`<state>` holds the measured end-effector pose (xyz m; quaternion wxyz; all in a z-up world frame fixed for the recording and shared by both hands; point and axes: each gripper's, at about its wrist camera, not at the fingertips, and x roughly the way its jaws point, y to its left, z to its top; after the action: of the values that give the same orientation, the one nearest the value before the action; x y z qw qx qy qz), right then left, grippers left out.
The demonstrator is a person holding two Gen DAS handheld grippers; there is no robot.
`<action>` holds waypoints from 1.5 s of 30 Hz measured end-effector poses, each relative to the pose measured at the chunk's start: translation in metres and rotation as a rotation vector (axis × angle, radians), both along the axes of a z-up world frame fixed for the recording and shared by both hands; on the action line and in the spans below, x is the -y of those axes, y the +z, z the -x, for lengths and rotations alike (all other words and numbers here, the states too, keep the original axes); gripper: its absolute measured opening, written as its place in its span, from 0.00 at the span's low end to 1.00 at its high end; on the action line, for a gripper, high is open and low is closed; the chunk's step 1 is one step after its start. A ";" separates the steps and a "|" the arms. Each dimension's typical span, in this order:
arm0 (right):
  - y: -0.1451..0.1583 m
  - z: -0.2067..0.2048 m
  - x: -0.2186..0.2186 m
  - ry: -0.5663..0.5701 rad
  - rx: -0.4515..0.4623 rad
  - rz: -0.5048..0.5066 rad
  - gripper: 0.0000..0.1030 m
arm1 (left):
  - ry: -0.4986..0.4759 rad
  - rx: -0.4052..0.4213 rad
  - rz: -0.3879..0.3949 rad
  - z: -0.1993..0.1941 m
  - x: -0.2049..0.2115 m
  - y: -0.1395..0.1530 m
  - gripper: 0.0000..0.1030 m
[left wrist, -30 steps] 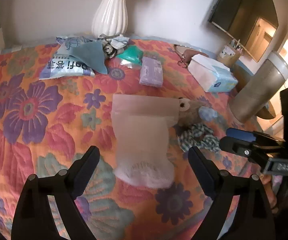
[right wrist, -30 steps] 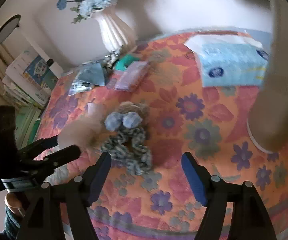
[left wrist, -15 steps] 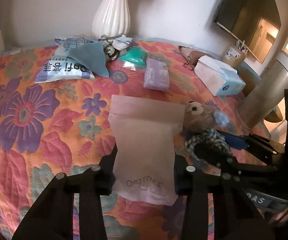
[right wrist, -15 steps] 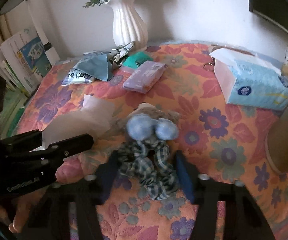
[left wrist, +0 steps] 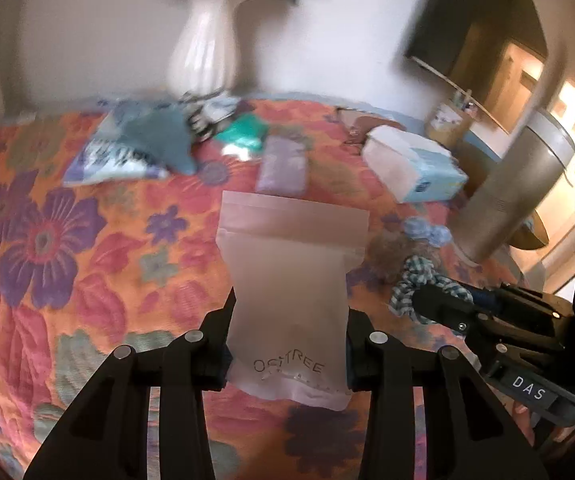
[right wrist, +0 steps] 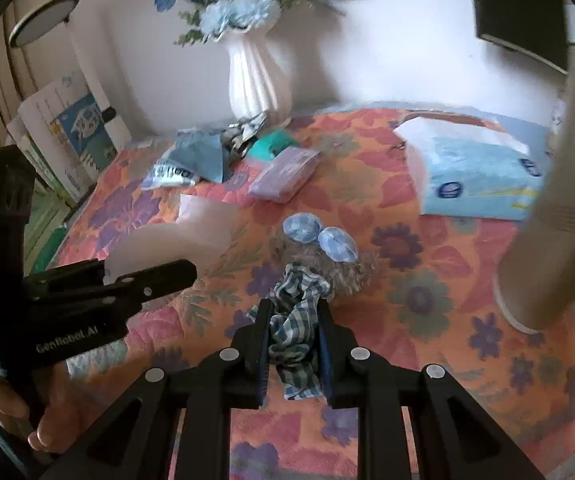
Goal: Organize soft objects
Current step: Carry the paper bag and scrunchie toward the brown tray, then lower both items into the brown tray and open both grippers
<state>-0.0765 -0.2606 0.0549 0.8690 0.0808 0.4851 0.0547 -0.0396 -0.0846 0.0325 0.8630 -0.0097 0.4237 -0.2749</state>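
The left gripper, at lower centre of the left wrist view, is clamped on the lower part of a frosted, translucent plastic zip pouch printed with faint lettering; the pouch stands up between the jaws, its sealed top edge toward mid-frame. The right gripper, at lower centre of the right wrist view, is closed narrow on the blue-and-white checked cloth body of a small grey plush toy with two pale blue ears; the toy's head lies on the orange floral quilted cover just beyond the fingertips. In the left wrist view the toy appears at right of the pouch, near it. At upper centre stands a white ribbed ceramic vase with blue and white flowers. In front of it lie a teal fabric piece on a printed packet, a lilac tissue pack and, at right, a pale blue tissue box. A tall beige cylinder occupies the right edge.
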 end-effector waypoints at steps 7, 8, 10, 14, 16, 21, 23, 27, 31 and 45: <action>0.017 0.026 0.025 -0.038 -0.001 -0.027 0.19 | -0.115 0.035 -0.017 0.023 0.043 0.012 0.36; 0.019 0.032 0.030 -0.048 -0.002 -0.029 0.19 | -0.129 0.036 -0.017 0.026 0.048 0.012 0.36; 0.026 0.042 0.042 -0.065 0.001 -0.030 0.19 | -0.164 0.038 -0.017 0.034 0.060 0.014 0.36; 0.041 0.067 0.070 -0.110 0.020 -0.019 0.19 | -0.242 0.049 -0.020 0.050 0.089 0.020 0.36; 0.045 0.077 0.082 -0.135 0.022 -0.017 0.19 | -0.276 0.054 -0.020 0.058 0.101 0.022 0.36; 0.054 0.105 0.121 -0.215 0.022 0.001 0.19 | -0.373 0.072 -0.024 0.077 0.139 0.029 0.36; 0.059 0.116 0.136 -0.243 0.031 0.017 0.19 | -0.409 0.081 -0.024 0.085 0.152 0.032 0.36; 0.072 0.137 0.164 -0.304 0.056 0.036 0.18 | -0.480 0.106 -0.024 0.099 0.182 0.042 0.36; 0.090 0.152 0.195 -0.364 0.090 0.042 0.19 | -0.535 0.128 0.001 0.106 0.214 0.056 0.36; 0.141 0.137 0.309 -0.530 0.268 0.028 0.18 | -0.439 0.232 -0.007 0.096 0.345 0.102 0.36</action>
<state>-0.2134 -0.5697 0.1960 0.9103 0.1848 0.3289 -0.1706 -0.1356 -0.4297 0.1343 0.8256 0.1173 0.3145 -0.4535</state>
